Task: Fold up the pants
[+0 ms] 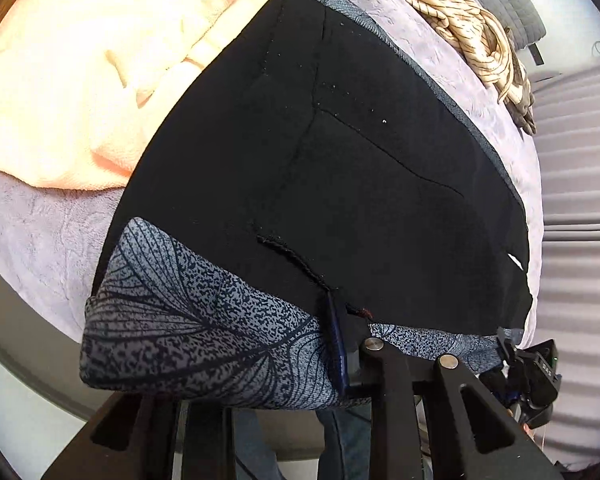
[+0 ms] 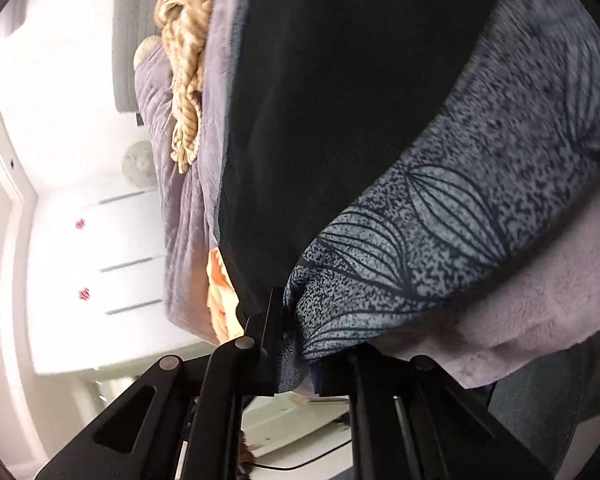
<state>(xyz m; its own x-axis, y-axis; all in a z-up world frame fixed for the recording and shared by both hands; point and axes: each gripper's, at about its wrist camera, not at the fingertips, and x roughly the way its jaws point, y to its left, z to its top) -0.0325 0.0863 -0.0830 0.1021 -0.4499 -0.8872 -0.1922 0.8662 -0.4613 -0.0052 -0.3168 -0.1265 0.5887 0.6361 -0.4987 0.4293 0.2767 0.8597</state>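
Pants [image 1: 340,168] lie on the lilac blanket [image 1: 40,232] on the bed, black side up, leaf-print side turned over along the near edge. We've got both grippers on that near edge.

Left gripper [image 1: 260,376]: fingers closed on the leaf-print edge, fabric bunched between them. Right gripper [image 2: 300,352]: also pinching the printed edge, cloth pulled into the gap betw the fingers; right view is tilted + blurred so finer detail is n/a.

Our read of the step: carrying the near edge over to make the next fold. To do it well:
- keep both pinches level so the edge stays straight, no sag in the middle
- lift just enough to clear the black panel, then lay it over w/o dragging the layer under
- line up the edge w/ the far edge before letting go
- stay clear of the peach towel [image 1: 80,60] and striped cloth [image 1: 472,32], both close by

Labels/text: none readable. Small white tag-like speck near the pants' right edge [image 1: 514,261], too small to read.
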